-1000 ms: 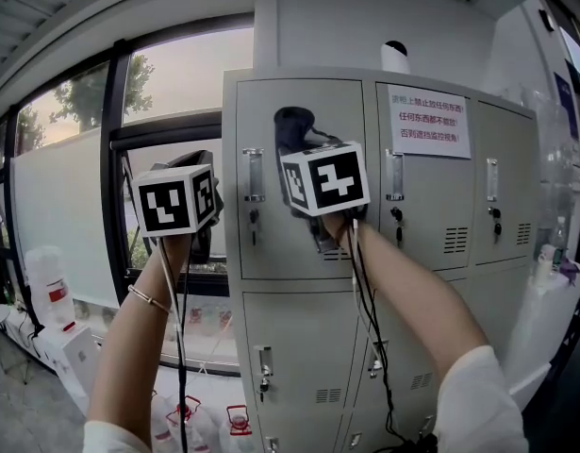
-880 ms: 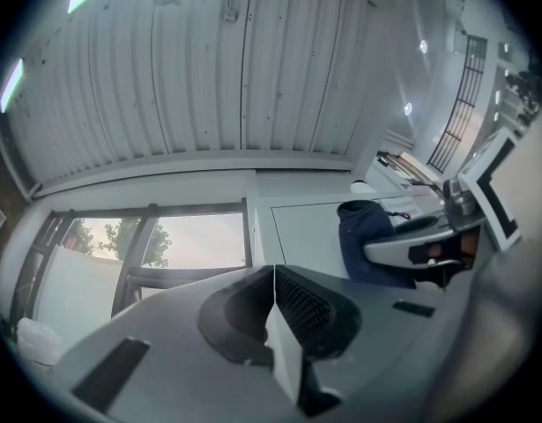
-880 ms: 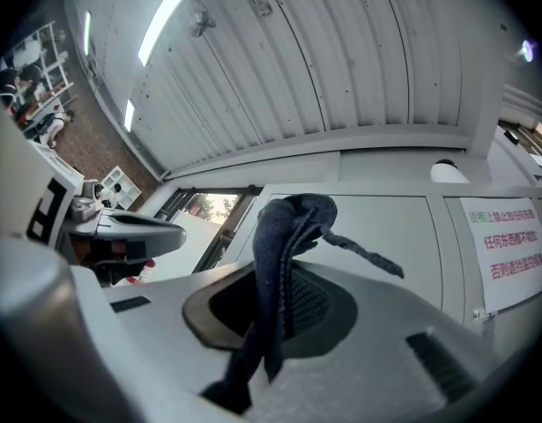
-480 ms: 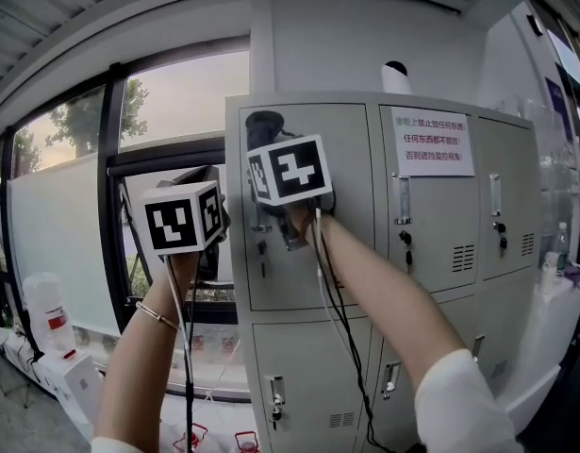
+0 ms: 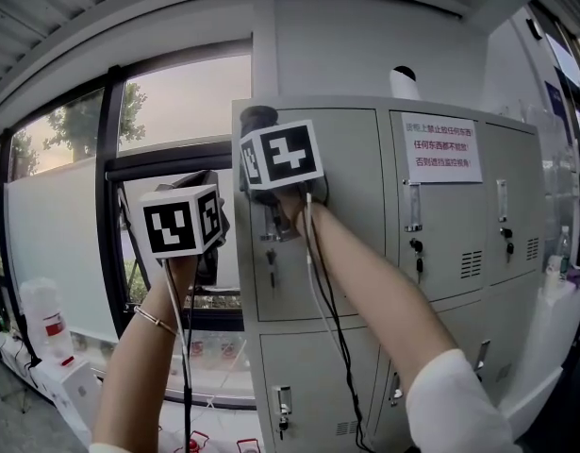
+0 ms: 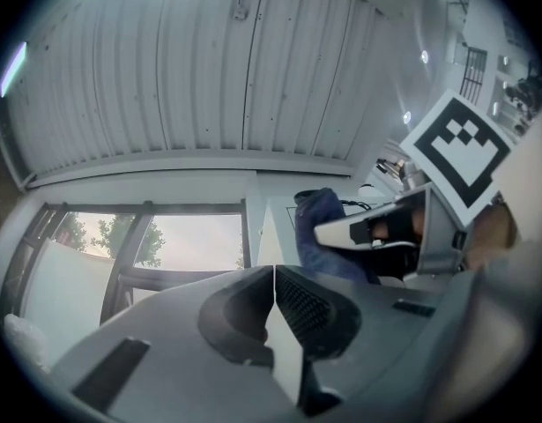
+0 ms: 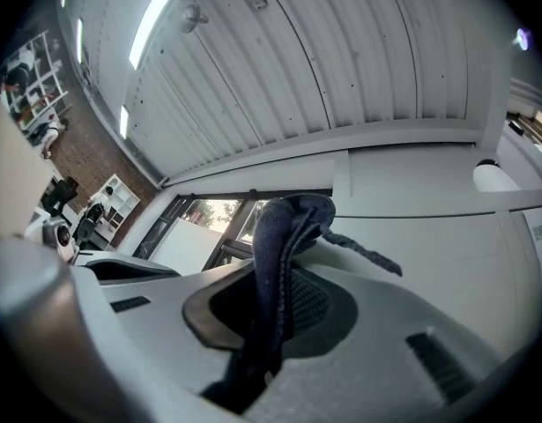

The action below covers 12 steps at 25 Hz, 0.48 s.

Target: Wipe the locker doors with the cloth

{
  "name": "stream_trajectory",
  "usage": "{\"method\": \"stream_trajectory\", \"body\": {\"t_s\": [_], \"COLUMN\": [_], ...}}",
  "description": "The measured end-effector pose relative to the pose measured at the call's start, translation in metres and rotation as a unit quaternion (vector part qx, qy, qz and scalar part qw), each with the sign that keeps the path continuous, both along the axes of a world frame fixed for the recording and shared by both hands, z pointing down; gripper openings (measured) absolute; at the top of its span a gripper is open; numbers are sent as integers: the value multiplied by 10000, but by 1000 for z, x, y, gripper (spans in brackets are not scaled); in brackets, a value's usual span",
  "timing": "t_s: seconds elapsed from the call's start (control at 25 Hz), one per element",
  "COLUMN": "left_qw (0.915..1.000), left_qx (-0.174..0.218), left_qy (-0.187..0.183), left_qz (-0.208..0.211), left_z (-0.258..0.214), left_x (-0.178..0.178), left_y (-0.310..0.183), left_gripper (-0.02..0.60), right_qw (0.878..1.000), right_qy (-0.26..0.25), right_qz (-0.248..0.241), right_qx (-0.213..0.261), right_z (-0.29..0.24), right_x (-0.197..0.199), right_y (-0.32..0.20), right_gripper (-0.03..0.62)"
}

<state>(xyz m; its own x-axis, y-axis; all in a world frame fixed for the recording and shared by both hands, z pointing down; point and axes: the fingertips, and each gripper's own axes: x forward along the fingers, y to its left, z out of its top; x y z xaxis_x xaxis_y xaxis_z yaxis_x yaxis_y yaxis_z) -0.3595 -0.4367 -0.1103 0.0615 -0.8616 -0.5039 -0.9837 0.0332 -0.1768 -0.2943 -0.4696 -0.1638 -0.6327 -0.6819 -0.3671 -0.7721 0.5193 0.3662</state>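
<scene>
A grey bank of lockers [image 5: 365, 206] fills the middle of the head view. My right gripper [image 5: 256, 125] is shut on a dark blue cloth [image 5: 255, 118] and holds it against the upper left corner of the top-left locker door [image 5: 351, 215]. In the right gripper view the cloth [image 7: 284, 263] stands pinched between the jaws. My left gripper [image 5: 209, 192] hangs to the left of the lockers, in front of the window, shut with nothing in it. In the left gripper view its jaws meet [image 6: 275, 302], and the cloth [image 6: 322, 232] shows beyond.
A white notice [image 5: 442, 147] is stuck on the second top door. Handles and keys [image 5: 414, 225] stick out of the doors. A white round object [image 5: 403, 81] stands on top of the lockers. A window [image 5: 120, 206] lies to the left, with bottles [image 5: 49, 324] below.
My right gripper has slid the cloth up and to the left across the top-left door, from near its middle to its upper left corner. The left gripper has hardly moved.
</scene>
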Motion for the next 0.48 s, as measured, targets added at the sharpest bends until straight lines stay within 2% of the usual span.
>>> {"method": "stream_trajectory", "body": {"t_s": [0.48], "left_qw": [9998], "left_qx": [-109], "left_qy": [112], "left_qz": [136], "left_z": [4], "left_x": [26], "left_y": [-12], "left_gripper": [9], "right_qw": [9989], "right_qy": [47], "right_qz": [466], "right_qx": [-31], "right_z": [-5], "right_x": [52], "right_y": [-21], "right_gripper": [44]}}
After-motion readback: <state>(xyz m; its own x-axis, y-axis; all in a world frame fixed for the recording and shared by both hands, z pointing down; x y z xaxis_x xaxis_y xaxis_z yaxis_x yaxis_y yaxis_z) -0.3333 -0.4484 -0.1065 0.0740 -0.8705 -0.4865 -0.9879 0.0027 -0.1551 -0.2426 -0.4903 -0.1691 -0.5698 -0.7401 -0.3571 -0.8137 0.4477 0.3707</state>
